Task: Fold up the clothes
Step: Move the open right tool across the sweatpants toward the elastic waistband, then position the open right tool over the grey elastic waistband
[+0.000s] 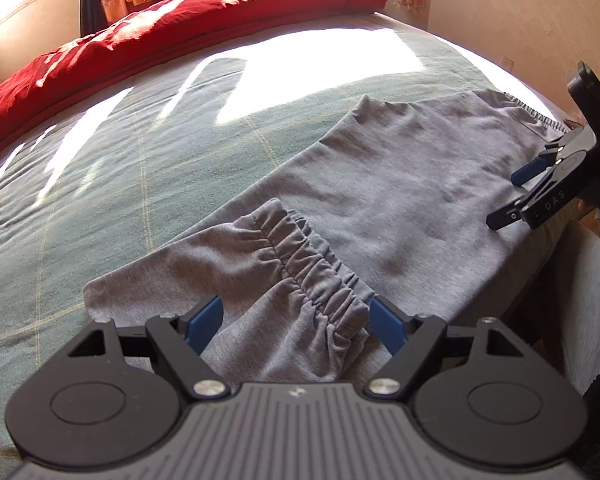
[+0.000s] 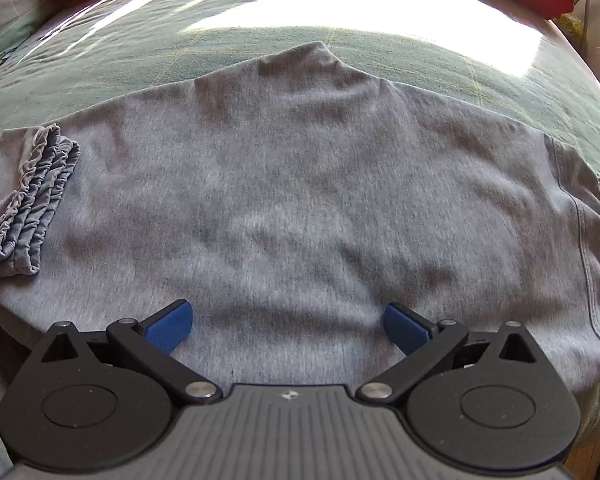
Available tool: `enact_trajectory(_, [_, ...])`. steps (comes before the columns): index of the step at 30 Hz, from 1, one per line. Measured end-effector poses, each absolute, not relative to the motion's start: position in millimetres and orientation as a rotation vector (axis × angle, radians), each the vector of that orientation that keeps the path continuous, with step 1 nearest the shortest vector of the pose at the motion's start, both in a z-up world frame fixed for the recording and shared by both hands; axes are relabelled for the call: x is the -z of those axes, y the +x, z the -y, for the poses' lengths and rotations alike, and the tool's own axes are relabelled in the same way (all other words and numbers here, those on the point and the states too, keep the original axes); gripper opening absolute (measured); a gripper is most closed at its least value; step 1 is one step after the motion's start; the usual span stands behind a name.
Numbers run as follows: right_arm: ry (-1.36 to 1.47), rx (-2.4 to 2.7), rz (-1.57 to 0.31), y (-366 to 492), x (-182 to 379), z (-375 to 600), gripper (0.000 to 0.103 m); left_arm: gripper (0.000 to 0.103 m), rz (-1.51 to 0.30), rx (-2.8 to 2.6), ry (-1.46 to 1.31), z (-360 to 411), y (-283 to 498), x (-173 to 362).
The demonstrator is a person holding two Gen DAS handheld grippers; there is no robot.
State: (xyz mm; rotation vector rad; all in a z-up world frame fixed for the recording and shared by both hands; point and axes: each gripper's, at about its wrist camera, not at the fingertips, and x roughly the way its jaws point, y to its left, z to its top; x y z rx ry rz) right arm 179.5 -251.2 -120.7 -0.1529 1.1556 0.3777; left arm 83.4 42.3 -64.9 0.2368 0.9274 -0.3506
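Fingers [image 1: 208,316] of both grippers are wide open, holding nothing, over grey pants [image 2: 300,200] on the bed [image 1: 100,184].

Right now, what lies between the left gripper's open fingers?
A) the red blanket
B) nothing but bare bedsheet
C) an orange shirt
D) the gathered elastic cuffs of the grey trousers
D: the left gripper stands open with the gathered cuffs of the grey trousers between its blue fingers, not pinched.
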Motion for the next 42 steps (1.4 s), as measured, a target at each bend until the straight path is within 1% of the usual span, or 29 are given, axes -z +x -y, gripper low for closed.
enact_trajectory(4, [-0.094, -0.323, -1.124, 178, 112, 281, 0.103, 0.080, -0.929, 0.353, 0.252, -35, 84, 64])
enact_trajectory(8, [0.007, -0.210, -1.154, 183, 122, 322, 0.103, 0.080, -0.939, 0.360, 0.268, -27, 86, 65])
enact_trajectory(12, [0.032, -0.193, -1.172, 179, 129, 339, 0.103, 0.080, -0.954, 0.363, 0.294, -19, 89, 67])
enact_trajectory(19, [0.045, -0.152, -1.057, 188, 107, 352, 0.103, 0.080, -0.959, 0.368, 0.333, 1, 98, 62])
enact_trajectory(21, [0.056, -0.121, -1.055, 193, 110, 362, 0.103, 0.080, -0.960, 0.361, 0.341, 9, 101, 61])
enact_trajectory(25, [0.115, -0.060, -1.107, 196, 134, 385, 0.103, 0.080, -0.962, 0.372, 0.340, 27, 109, 60])
enact_trajectory(29, [0.189, -0.077, -1.076, 190, 141, 399, 0.103, 0.080, -0.974, 0.396, 0.348, 55, 120, 62])
enact_trajectory(32, [0.164, -0.103, -1.061, 187, 146, 398, 0.103, 0.080, -0.975, 0.428, 0.353, 79, 127, 63])
enact_trajectory(35, [0.048, -0.142, -1.062, 183, 148, 389, 0.103, 0.080, -0.975, 0.462, 0.366, 103, 133, 63])
enact_trajectory(37, [0.048, -0.145, -1.062, 183, 142, 390, 0.103, 0.080, -0.974, 0.481, 0.380, 116, 136, 63])
enact_trajectory(39, [0.114, -0.150, -1.023, 183, 132, 398, 0.103, 0.081, -0.973, 0.488, 0.389, 124, 139, 63])
enact_trajectory(42, [0.226, -0.167, -0.910, 190, 113, 415, 0.103, 0.081, -0.981, 0.482, 0.382, 130, 146, 63])
